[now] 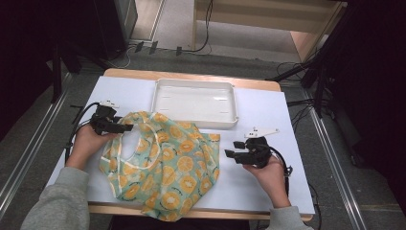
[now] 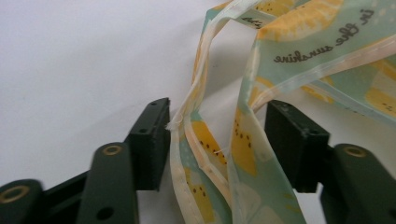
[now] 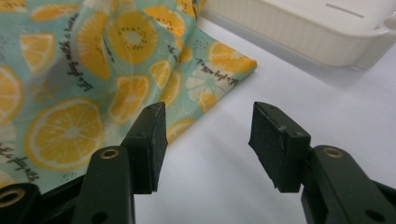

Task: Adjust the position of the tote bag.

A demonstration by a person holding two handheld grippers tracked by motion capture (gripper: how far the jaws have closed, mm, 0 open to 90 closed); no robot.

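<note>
Fabric lies nearest: one lemon-print bag (image 1: 165,165) sprawls crumpled on the white table (image 1: 268,182), its lower edge hanging over the near side, so the job looks barely started. The left gripper (image 2: 217,140) stands spread with the bag's handle strap (image 2: 205,140) between its jaws, not yet pinched. The right gripper (image 3: 205,140) waits released and empty just beside the bag's corner. Beyond sits one empty white tray (image 1: 195,102), likely where the bag belongs
</note>
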